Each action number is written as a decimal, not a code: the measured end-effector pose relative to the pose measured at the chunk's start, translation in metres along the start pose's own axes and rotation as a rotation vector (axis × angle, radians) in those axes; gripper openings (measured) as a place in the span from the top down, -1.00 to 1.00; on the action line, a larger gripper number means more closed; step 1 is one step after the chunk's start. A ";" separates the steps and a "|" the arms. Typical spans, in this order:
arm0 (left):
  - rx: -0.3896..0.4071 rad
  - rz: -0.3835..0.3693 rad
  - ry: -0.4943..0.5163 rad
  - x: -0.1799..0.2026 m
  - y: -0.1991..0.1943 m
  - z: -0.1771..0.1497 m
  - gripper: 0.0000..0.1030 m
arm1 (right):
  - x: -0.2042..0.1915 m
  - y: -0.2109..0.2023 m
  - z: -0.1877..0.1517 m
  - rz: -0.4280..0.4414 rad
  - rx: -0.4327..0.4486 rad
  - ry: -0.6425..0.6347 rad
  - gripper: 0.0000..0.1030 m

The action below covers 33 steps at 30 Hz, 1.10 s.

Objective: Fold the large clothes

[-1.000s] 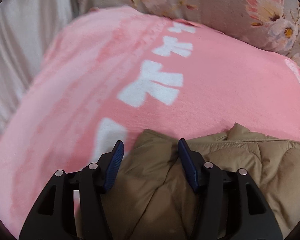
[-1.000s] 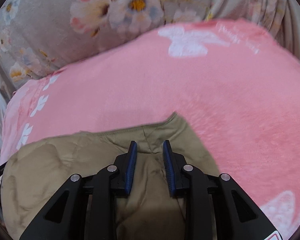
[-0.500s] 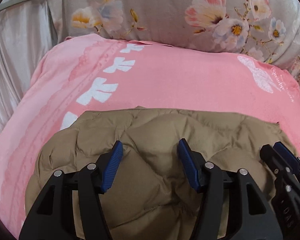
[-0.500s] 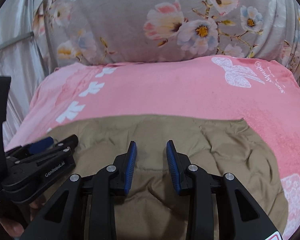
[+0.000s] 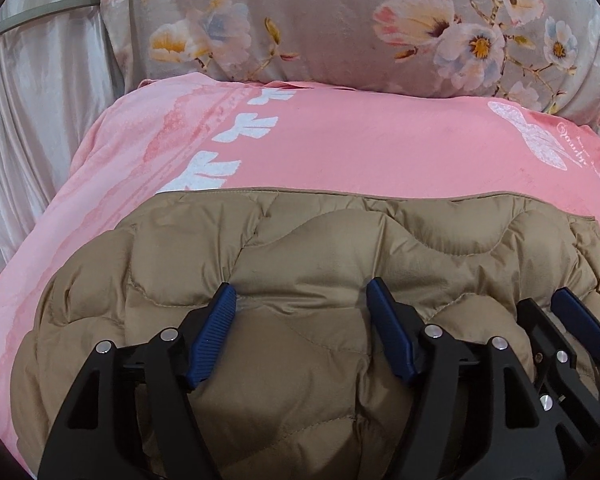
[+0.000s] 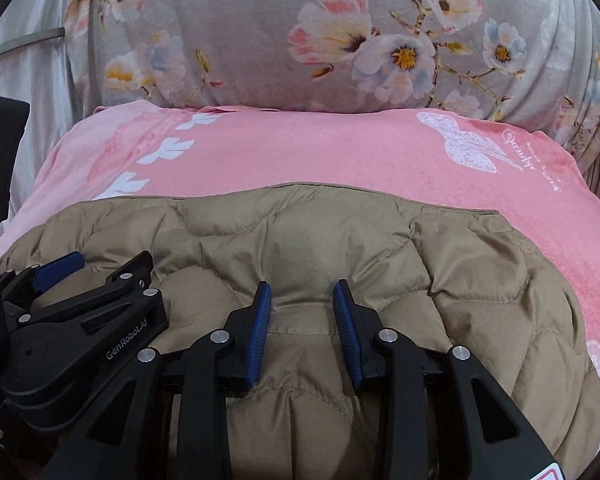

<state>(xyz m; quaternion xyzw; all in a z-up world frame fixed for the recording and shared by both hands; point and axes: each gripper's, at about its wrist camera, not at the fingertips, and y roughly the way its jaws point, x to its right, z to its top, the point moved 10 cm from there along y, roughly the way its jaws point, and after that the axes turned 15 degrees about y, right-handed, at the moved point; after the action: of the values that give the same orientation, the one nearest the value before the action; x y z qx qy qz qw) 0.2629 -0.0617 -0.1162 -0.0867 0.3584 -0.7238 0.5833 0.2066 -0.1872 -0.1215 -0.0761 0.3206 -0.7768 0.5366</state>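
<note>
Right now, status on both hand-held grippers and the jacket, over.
Left hand-held gripper just opening, tan jacket fold between pads. Right hand-held gripper pinching jacket. Jacket lying on pink blanket. No obstruction.

Left hand-held gripper point(image 5: 302, 304) just widening, right hand-held gripper point(image 6: 302, 296) seemingly narrower

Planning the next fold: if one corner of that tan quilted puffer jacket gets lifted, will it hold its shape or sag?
The tan quilted puffer jacket would probably sag: it already creases and drapes over the pink blanket. Its puffy panels suggest it is light for its bulk. The smooth shell may slip.
</note>
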 end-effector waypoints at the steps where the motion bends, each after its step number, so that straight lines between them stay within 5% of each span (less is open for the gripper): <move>1: 0.000 0.003 0.001 0.000 0.000 0.000 -0.29 | 0.000 0.000 0.000 -0.002 -0.001 -0.001 0.34; 33: 0.001 0.028 0.018 0.001 0.002 -0.002 -0.34 | 0.003 0.005 0.000 -0.013 -0.001 -0.008 0.33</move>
<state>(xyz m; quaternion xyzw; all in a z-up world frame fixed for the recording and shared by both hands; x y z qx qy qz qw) 0.2631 -0.0622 -0.1194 -0.0749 0.3646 -0.7164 0.5901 0.2093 -0.1907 -0.1248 -0.0816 0.3181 -0.7800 0.5326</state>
